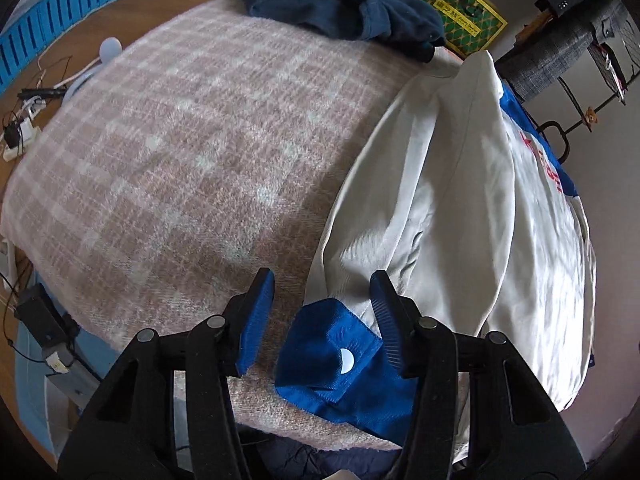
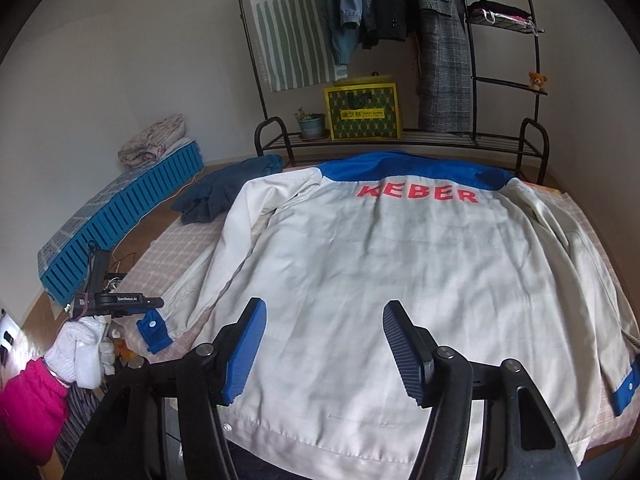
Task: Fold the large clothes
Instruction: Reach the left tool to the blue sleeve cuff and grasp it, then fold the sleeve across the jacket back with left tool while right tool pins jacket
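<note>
A white work jacket (image 2: 380,264) with a blue yoke and red letters lies back-up and spread flat on the checked blanket (image 1: 180,152). Its left sleeve ends in a blue cuff (image 1: 332,364) with a white snap. My left gripper (image 1: 322,300) is open just above that cuff, one finger on each side. In the right wrist view the left gripper (image 2: 158,303) and the cuff (image 2: 154,330) show at the left. My right gripper (image 2: 324,326) is open and empty above the jacket's lower back near the hem. The right sleeve's blue cuff (image 2: 626,390) lies at the far right.
A dark blue garment (image 1: 340,4) lies crumpled at the blanket's far corner. A black metal rack (image 2: 400,136) with hanging clothes, a yellow box (image 2: 362,110) and a plant pot stands behind. A blue slatted crate (image 2: 120,216) and cables lie on the floor to the left.
</note>
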A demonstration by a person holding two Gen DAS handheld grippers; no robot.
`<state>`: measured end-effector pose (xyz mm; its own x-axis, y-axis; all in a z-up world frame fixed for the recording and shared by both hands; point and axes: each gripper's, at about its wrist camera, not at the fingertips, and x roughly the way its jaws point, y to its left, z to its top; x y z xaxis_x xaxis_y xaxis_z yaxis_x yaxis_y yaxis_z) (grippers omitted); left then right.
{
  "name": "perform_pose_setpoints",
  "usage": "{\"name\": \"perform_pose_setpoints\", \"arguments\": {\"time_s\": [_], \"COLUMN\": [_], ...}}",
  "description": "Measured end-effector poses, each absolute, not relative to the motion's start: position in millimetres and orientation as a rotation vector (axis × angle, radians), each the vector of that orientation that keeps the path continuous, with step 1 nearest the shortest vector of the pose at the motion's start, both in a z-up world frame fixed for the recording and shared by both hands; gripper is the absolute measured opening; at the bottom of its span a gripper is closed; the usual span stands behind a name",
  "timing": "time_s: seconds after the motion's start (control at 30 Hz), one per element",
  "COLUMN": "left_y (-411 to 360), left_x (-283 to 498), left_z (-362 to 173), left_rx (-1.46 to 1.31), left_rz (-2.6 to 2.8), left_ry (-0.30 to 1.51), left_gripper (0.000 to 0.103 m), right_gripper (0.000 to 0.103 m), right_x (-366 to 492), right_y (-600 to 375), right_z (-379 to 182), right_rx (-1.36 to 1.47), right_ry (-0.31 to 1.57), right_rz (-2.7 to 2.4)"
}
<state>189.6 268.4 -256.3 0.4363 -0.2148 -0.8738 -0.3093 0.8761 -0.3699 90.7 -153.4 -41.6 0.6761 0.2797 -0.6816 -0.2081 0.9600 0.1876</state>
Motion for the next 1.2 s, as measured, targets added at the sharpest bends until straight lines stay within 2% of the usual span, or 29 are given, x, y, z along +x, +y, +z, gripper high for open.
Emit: {"name": "perform_pose_setpoints", "arguments": {"time_s": [0.1, 0.13, 0.17, 0.2, 0.27, 0.47, 0.73, 0.93, 1.2], "left_y": [269, 268, 267, 266, 266, 270, 294, 273, 225], "left_x": [190, 191, 191, 194, 197, 198, 184, 168, 149], "left_z": [-258, -258, -258, -258, -254, -191, -89, -70, -68], "left_rx": [-0.578, -0.588, -0.587, -0.571, -0.562, -0.452, -0.394, -0.365, -0.376], "left_rz": [0.035, 0.017, 0.007, 0.012, 0.006, 0.011, 0.013, -0.055, -0.174], "left_ry": [1.107, 1.103, 1.100, 1.103, 1.080, 0.899, 0.656, 0.611, 0.618], "left_gripper": [0.050, 0.046, 0.023, 0.013, 0.006, 0.004, 0.003, 0.003, 0.003], "right_gripper": [0.063, 0.063, 0.060, 0.058, 0.054, 0.040, 0.030, 0.023, 0.022], "right_x": [99, 102, 105, 108, 114, 136, 202, 288, 369], "right_y": [-146, -143, -142, -140, -138, -122, -49, 17, 53], "right_z": [-48, -50, -52, -55, -59, -65, -66, -108, -189], "right_rx": [0.119, 0.125, 0.131, 0.139, 0.162, 0.177, 0.156, 0.161, 0.279], "right_ry": [0.811, 0.821, 0.831, 0.842, 0.865, 0.909, 0.888, 0.960, 1.111], "right_rz": [0.274, 0.271, 0.269, 0.269, 0.277, 0.320, 0.500, 0.574, 0.559]}}
